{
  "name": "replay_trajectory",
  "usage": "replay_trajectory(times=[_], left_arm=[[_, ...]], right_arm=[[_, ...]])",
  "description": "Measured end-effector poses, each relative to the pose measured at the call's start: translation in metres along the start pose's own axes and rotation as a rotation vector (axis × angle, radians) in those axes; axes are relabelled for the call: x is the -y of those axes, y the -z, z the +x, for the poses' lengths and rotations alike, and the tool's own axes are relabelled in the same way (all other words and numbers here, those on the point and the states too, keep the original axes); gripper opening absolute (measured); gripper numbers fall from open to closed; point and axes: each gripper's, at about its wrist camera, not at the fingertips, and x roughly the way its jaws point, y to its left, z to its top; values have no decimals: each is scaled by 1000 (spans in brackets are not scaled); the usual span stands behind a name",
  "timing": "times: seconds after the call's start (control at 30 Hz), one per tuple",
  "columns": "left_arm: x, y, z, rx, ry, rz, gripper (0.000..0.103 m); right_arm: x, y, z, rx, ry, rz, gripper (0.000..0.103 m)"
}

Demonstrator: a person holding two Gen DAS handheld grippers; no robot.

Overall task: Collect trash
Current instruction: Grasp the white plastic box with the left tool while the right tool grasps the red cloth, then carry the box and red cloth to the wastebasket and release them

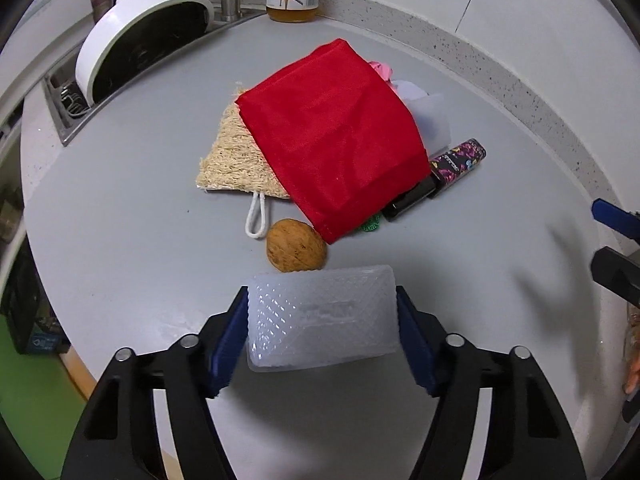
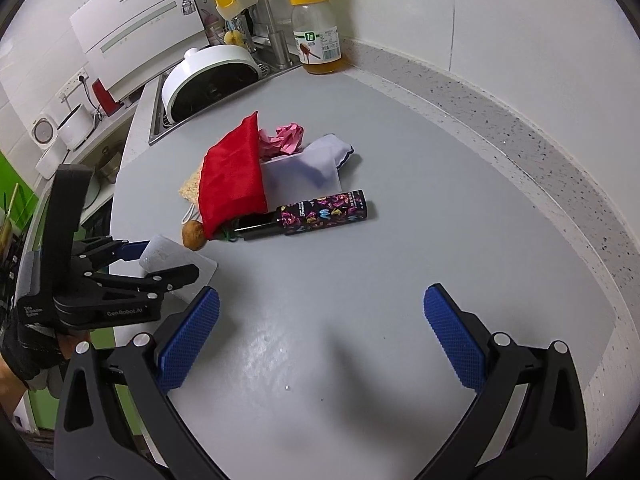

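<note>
Translucent box: a ribbed, milky plastic container (image 1: 322, 316) sits between the blue pads (image 1: 228, 344) of the left hand-held gripper (image 1: 322, 332), low over the grey worktop (image 1: 132, 208); the pads appear to touch both its short sides, so it reads as clamped, though how firmly cannot be told.
Left hand-held gripper: from the right wrist view it (image 2: 160, 260) comes in from the left edge with the box (image 2: 168, 256) in its jaws, carried by a gloved hand (image 2: 28, 344).
Right hand-held gripper: jaws wide apart and empty (image 2: 322, 332), hovering over bare worktop, well apart from the pile.
Nearest neighbour: a brown walnut-like shell (image 1: 296, 246) just beyond the box.
Pile: a red cloth bag (image 1: 332, 140) lies over a loofah pad (image 1: 232, 152), with a crumpled pink paper (image 2: 288, 138), a pale cloth or pouch (image 2: 312, 166), a dark flat object (image 1: 408, 200) and a patterned tube (image 2: 324, 212) around it.
Progress: judged early; at most one item is in a grip, nothing seen deposited, and no bin is in view.
Left to do: the rest of the pile; which pieces count as trash cannot be told.
Background: a sink (image 2: 160, 120) holding a white round appliance (image 2: 212, 76), and a honey jar (image 2: 318, 32) by the wall.
</note>
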Motion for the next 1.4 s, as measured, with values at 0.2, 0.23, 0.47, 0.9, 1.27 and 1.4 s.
replay_trajectory(times=[0.2,0.23,0.47,0.9,1.27,1.4], left_arm=[[-8,-3,-17,23,-2,-9,62],[-10,-3,-22,29,-4,-11,62],[-27,-9,-64,92,-8,-39,62],[-58,-6,-81,129,4,-83,62],[-64,-3,-87,140,20,-97,62],[-60,2,-101,161,20,-100,62]], right_arm=[[-9,-9,11,-6,-22,-26,100],[-12,-12,13,-6,-27,-32,100],[-38,-34,32,-4,-66,-82,100],[-65,-65,108,-94,-69,-108,75],[-69,-67,93,-70,-75,-115,7],[-76,-67,62,-24,-100,-127,6]])
